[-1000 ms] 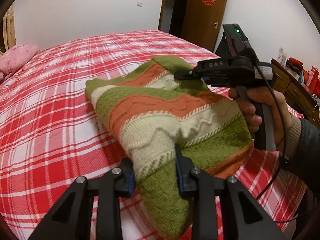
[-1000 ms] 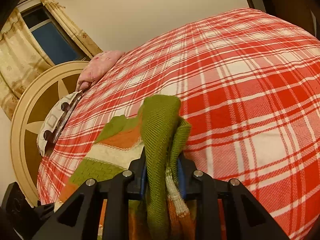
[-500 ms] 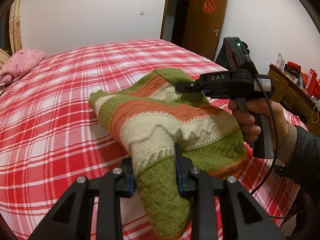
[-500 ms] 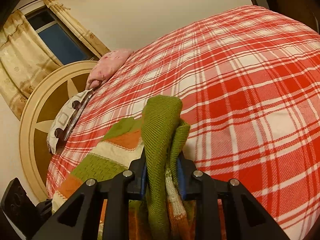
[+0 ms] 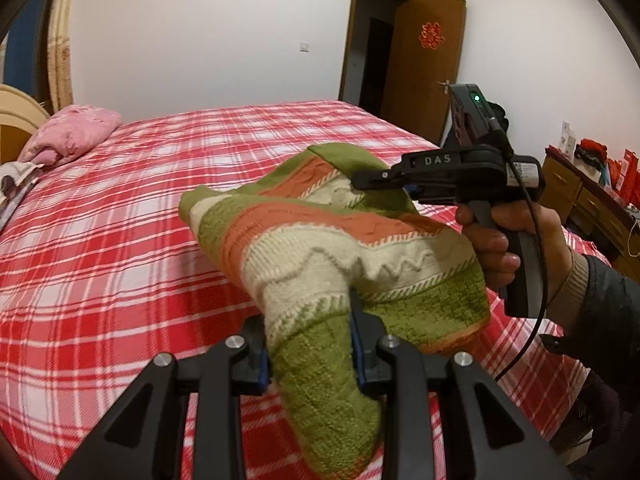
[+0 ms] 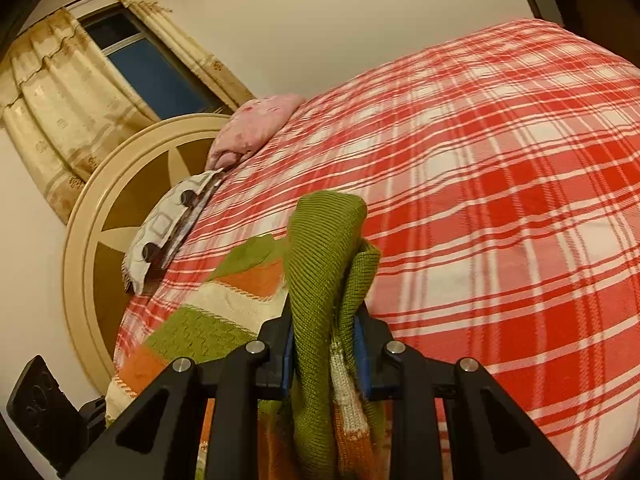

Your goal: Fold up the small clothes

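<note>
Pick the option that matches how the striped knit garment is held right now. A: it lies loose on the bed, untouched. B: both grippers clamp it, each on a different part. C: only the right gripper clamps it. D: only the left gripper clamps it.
B: the left gripper pinches the striped knit garment and the right gripper is shut on a bunched green part.

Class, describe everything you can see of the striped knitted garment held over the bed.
The knitted garment is a thick, soft-looking knit in bands of olive green, orange and cream, with raised wavy and cable-like patterns. It is bunched and doubled over, held above the red plaid bedspread. The left gripper clamps a green and cream portion near the camera. The right gripper clamps a ribbed green edge. Whether its sagging far part touches the bed cannot be told.
</note>
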Tool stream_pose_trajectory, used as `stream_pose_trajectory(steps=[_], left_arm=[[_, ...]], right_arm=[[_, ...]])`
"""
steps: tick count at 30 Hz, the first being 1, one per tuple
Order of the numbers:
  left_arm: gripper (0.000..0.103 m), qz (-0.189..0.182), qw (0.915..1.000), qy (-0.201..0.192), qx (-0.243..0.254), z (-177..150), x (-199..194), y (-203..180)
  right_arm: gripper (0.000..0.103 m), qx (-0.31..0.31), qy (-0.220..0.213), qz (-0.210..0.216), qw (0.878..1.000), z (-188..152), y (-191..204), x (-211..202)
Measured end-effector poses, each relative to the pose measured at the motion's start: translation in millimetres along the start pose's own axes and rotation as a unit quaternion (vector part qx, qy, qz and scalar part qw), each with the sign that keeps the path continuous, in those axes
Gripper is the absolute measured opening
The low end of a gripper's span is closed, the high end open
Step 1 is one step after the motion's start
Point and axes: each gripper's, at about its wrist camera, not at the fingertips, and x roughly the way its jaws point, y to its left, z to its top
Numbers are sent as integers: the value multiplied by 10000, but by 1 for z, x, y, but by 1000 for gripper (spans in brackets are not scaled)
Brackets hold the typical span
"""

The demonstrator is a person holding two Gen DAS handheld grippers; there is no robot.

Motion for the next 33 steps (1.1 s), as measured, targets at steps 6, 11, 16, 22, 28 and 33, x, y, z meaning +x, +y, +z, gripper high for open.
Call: stream_pose_trajectory(steps=[6,11,16,22,28,33], left_arm=[[30,211,9995,-102,-189,-14,-28,19],[30,361,9985,-143,-390,-24,-44,34],[30,474,9971,-216,-556,-33,-57,45],[30,599,9951,-251,-750,-49,-73,59],[30,743,9931,-250,-873,-59,-86,71],[30,868,9909,-284,-988,-67,-97,81]], right_arm=[[25,-104,104,250,9996,-11,34,14],[25,-248,235,398,9986,-18,63,29],[25,-380,312,536,9974,-25,88,38],[25,-492,422,633,9959,-33,109,53],[25,-531,553,766,9941,-40,129,71],[25,-591,659,860,9924,-45,145,87]])
